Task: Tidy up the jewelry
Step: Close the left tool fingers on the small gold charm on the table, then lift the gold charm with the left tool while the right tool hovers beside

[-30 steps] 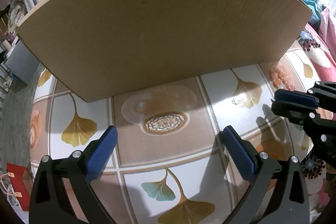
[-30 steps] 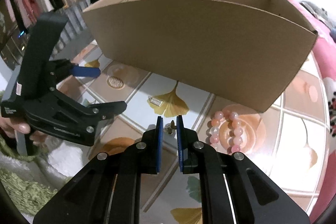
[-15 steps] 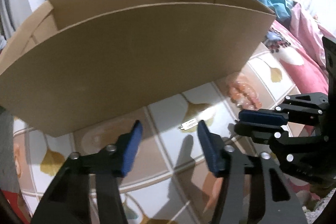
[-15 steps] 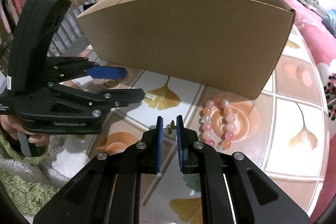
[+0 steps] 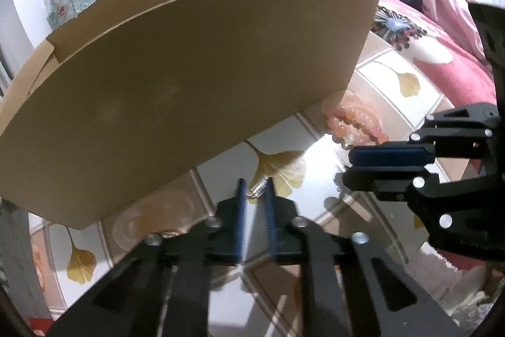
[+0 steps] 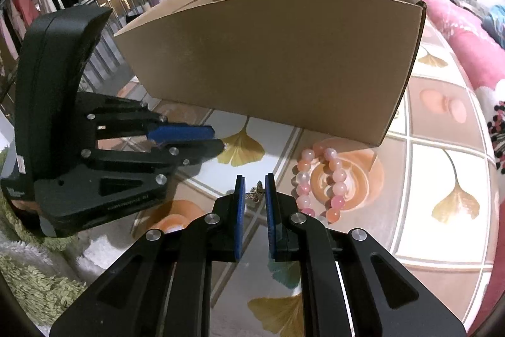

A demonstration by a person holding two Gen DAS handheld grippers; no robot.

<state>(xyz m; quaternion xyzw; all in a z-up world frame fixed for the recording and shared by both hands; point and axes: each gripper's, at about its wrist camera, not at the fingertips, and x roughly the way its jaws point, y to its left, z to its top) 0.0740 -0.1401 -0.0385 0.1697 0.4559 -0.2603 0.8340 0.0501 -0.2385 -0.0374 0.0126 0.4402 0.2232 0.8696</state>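
A big open cardboard box (image 6: pixel 274 59) stands on the glossy leaf-patterned table (image 6: pixel 442 166). Just before it lie pink bead bracelets (image 6: pixel 318 179). The left gripper (image 5: pixel 255 195) has clamped a small silver clasp (image 5: pixel 259 188); the right gripper (image 6: pixel 255 190) pinches a bronze butterfly charm (image 6: pixel 255 192) near the bracelets.

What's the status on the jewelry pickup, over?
Left hand-held gripper shut on small silver clasp piece. Right hand-held gripper shut on tiny bronze butterfly charm. Pink bead bracelet on table beside brown cardboard box. Nothing blocking.
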